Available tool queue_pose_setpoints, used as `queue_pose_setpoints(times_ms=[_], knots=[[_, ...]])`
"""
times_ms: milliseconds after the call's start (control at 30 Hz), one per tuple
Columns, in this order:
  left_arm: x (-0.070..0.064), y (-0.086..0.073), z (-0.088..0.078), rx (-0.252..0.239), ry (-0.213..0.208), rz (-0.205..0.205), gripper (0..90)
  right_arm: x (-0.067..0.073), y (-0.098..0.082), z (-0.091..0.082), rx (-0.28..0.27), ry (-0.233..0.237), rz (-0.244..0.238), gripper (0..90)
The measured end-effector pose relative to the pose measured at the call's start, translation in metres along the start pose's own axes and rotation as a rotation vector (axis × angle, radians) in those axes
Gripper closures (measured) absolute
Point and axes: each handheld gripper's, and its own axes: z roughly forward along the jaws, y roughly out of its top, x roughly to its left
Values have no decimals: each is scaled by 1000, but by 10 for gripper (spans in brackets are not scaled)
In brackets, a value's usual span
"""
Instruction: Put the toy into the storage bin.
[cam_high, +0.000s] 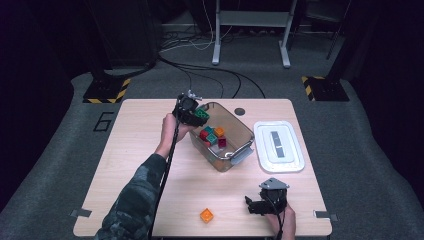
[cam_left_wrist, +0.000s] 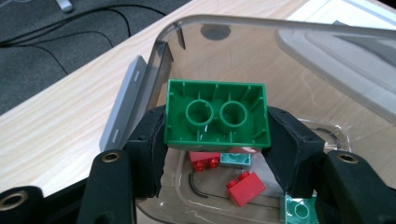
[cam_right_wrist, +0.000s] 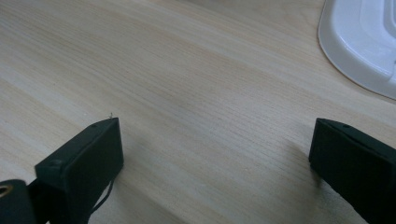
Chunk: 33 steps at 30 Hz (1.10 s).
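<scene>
From the high view, the left gripper (cam_high: 192, 112) sits over the far left corner of a clear plastic bin (cam_high: 240, 131) that stands near the middle of the light wooden table (cam_high: 135, 150), and it carries a green building brick (cam_high: 202, 114) just above the bin's rim. Inside the bin lie several small bricks in red, teal and orange. A white lid (cam_high: 279, 146) lies flat on the table just to the right of the bin, and a single orange brick (cam_high: 207, 215) rests on the tabletop near the front edge, well apart from the bin. The right gripper (cam_high: 256, 205) sits low at the front right of the table, to the right of that orange brick and not touching it. In the left gripper view, the green building brick (cam_left_wrist: 217, 114) is pinched between the two black jaws, one pad on each short end, with its hollow underside and two round tubes facing the camera; it hangs over the open clear plastic bin (cam_left_wrist: 233, 28), above a red brick (cam_left_wrist: 246, 187) and a teal brick (cam_left_wrist: 236, 160) on the bin floor. In the right gripper view, the right gripper (cam_right_wrist: 212, 149) has its jaws spread wide over bare table (cam_right_wrist: 187, 84) with nothing between them, and a corner of the white lid (cam_right_wrist: 359, 46) shows at the upper right.
</scene>
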Motion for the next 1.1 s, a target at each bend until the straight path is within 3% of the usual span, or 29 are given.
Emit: queue_pose_setpoints(times_ms=[167, 300, 400, 800, 1100], knots=[[2, -3, 6, 29, -11, -14, 428, 0, 0, 0, 0, -1, 2, 20], [1, -7, 3, 31, -4, -32, 231, 0, 0, 0, 0, 0, 2, 20], [-1, -11, -6, 15, -9, -36, 153, 0, 0, 0, 0, 0, 2, 21], [-12, -42, -54, -71, -9, 5, 109, 0, 0, 0, -1, 0, -2, 20], [-26, -75, -75, -113, -16, 19, 80, 0, 0, 0, -1, 0, -2, 20]])
